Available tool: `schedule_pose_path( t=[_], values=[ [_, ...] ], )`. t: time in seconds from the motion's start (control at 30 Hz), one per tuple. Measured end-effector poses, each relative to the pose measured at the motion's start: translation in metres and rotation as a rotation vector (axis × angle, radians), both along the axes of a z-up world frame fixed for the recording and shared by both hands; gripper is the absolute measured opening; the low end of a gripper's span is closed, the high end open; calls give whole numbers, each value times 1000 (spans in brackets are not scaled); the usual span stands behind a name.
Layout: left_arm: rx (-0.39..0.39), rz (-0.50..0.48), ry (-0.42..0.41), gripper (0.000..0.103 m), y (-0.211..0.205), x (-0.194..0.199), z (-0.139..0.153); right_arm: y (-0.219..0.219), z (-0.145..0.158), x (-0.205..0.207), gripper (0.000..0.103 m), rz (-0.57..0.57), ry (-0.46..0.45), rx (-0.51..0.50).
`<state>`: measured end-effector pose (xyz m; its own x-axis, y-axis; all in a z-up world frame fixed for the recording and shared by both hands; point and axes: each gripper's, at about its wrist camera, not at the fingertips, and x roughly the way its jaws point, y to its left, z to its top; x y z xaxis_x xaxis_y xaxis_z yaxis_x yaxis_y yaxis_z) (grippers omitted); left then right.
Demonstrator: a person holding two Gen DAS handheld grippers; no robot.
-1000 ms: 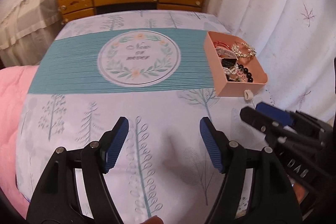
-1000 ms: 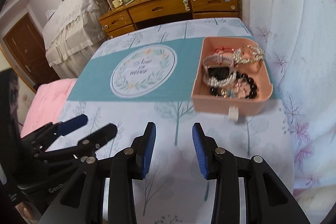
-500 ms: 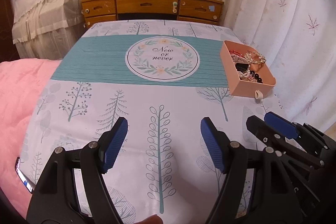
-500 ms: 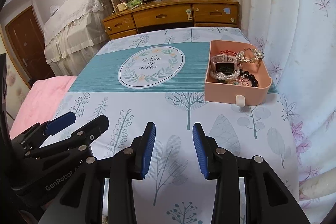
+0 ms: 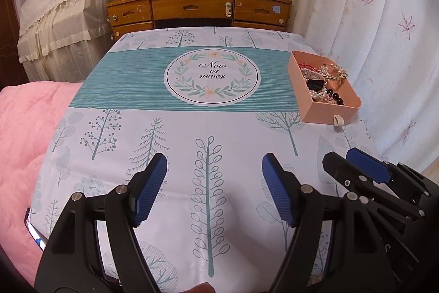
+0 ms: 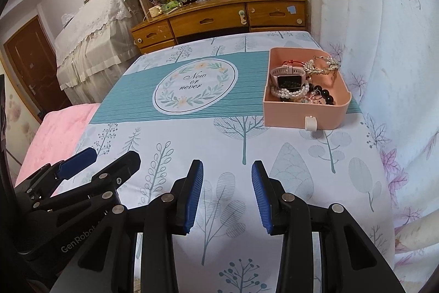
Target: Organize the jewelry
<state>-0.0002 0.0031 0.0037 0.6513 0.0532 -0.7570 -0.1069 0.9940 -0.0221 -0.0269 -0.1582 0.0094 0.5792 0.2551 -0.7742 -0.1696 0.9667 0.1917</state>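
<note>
A pink drawer-like tray (image 6: 304,116) (image 5: 323,111) with a white pull tab sits at the table's far right. Inside it lie a pink smartwatch (image 6: 288,76), a white pearl bracelet (image 6: 288,94), a black bead bracelet (image 6: 325,95) and a gold pearl piece (image 6: 323,65). My left gripper (image 5: 214,183) is open over the near part of the tablecloth, holding nothing. Beside it on the right, my right gripper (image 6: 227,188) is open too, with nothing between its blue pads, well short of the tray. Each gripper shows at the edge of the other's view.
The table wears a white tree-print cloth (image 5: 208,144) with a teal band and a round "Now or never" emblem (image 5: 211,76). A pink blanket (image 5: 24,133) lies left, a white curtain (image 5: 370,18) hangs right, and a wooden desk (image 5: 197,7) stands behind.
Both grippers have drawn back from the tray and tilted up; the tray now looks smaller and farther, and more of the desk shows. Jaw gaps look the same.
</note>
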Motion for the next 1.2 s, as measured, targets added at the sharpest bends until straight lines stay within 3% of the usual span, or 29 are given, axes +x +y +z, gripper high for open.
schedule_pose_path(
  t=[1.2],
  values=[
    [1,-6,13,70,10,2,-8,2,-10,4,37,-2,8,-6]
  ],
)
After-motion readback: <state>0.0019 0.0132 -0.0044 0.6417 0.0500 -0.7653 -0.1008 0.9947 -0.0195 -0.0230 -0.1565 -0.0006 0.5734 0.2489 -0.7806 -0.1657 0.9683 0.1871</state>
